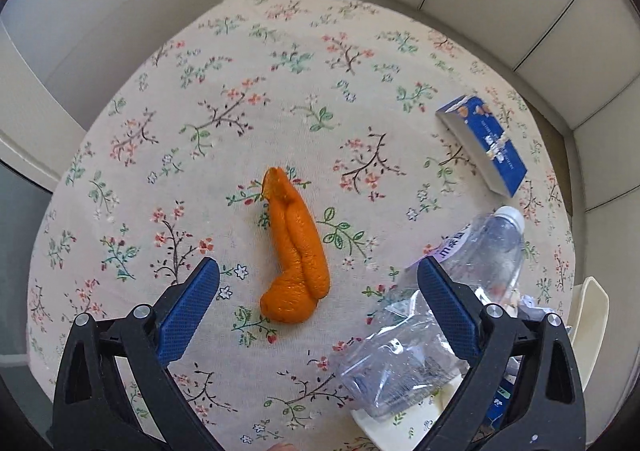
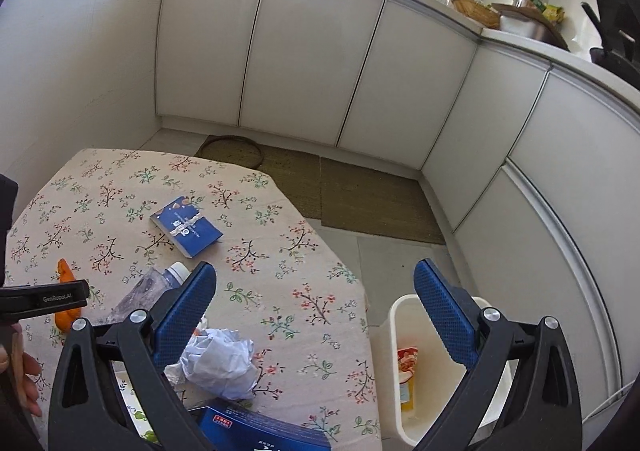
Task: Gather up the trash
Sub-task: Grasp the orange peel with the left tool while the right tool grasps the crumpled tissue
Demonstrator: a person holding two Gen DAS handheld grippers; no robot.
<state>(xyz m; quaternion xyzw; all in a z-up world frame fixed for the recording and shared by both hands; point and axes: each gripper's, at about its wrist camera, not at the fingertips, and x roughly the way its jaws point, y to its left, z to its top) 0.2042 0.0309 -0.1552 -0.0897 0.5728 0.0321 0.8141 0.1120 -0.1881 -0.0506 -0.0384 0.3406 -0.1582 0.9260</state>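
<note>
While the left gripper hangs over the flowered tablecloth, its blue-padded fingers stand wide apart with nothing between them, and a long curl of orange peel lies on the cloth in the gap ahead of them, not touched by either pad. Just to the right of that, a crushed clear plastic bottle with a white cap lies on its side, partly behind the right-hand finger, and farther back near the table's edge sits a small blue carton, flat on the cloth and well apart from the peel. From the right wrist, the right gripper is likewise spread fully open and empty, poised above the near corner of the table. Below its left finger lies a crumpled ball of white paper, and a blue box sits at the very bottom of the view. The same small blue carton shows farther up the cloth, with the bottle and the orange peel off to the left, where the black frame of the other gripper crosses in front of the peel. Beside the table, on the floor under the right finger, stands a white waste bin holding a red and yellow wrapper. White cabinet doors line the wall beyond.
</note>
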